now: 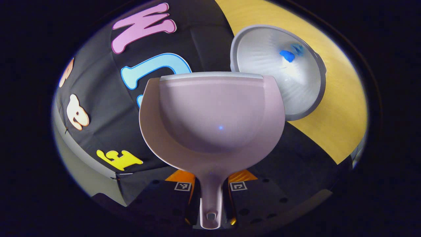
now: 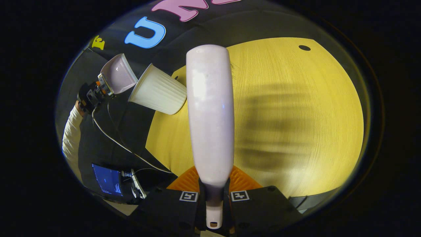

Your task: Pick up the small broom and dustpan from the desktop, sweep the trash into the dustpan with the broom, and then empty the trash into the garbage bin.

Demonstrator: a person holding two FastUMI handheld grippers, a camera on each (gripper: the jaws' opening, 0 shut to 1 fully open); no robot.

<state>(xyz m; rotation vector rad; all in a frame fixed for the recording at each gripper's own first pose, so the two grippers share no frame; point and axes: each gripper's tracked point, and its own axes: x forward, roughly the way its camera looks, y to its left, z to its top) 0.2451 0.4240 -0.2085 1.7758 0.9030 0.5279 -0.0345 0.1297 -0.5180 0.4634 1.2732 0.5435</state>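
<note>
My left gripper (image 1: 210, 194) is shut on the handle of the pale pink dustpan (image 1: 210, 115), whose empty scoop faces the camera. Beyond its upper right rim stands the white ribbed garbage bin (image 1: 279, 70), with blue scraps of trash (image 1: 287, 55) inside it. My right gripper (image 2: 213, 197) is shut on the handle of the pale pink broom (image 2: 210, 112), which points away over the yellow wooden desktop (image 2: 296, 108). In the right gripper view the dustpan (image 2: 118, 74) is held up beside the bin (image 2: 159, 89) at the desk's left edge, in the left gripper (image 2: 95, 90) held by a white-sleeved arm.
A cable (image 2: 115, 138) hangs from the left gripper down to a small blue screen (image 2: 107, 180) below the desk. A dark round hole (image 2: 304, 47) marks the desktop's far right corner. Shadows of the broom lie across the bare wood.
</note>
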